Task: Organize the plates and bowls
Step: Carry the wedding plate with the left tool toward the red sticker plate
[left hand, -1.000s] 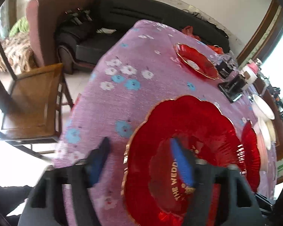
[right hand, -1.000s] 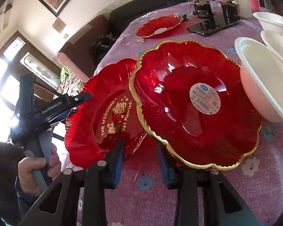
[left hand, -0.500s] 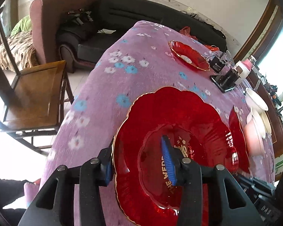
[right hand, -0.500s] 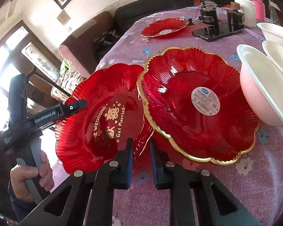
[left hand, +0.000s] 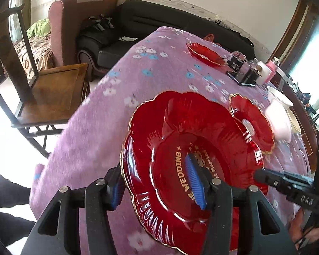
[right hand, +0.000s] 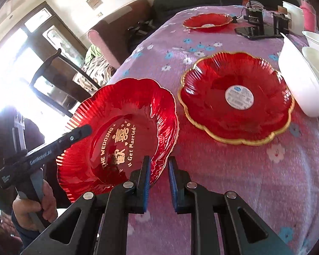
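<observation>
left gripper: jaws opening, astride the rim of the wedding plate, lifted at the near table edge | right gripper: jaws narrow, nothing between them, beside that plate | second red plate: flat on table, apart, touching white bowl
</observation>
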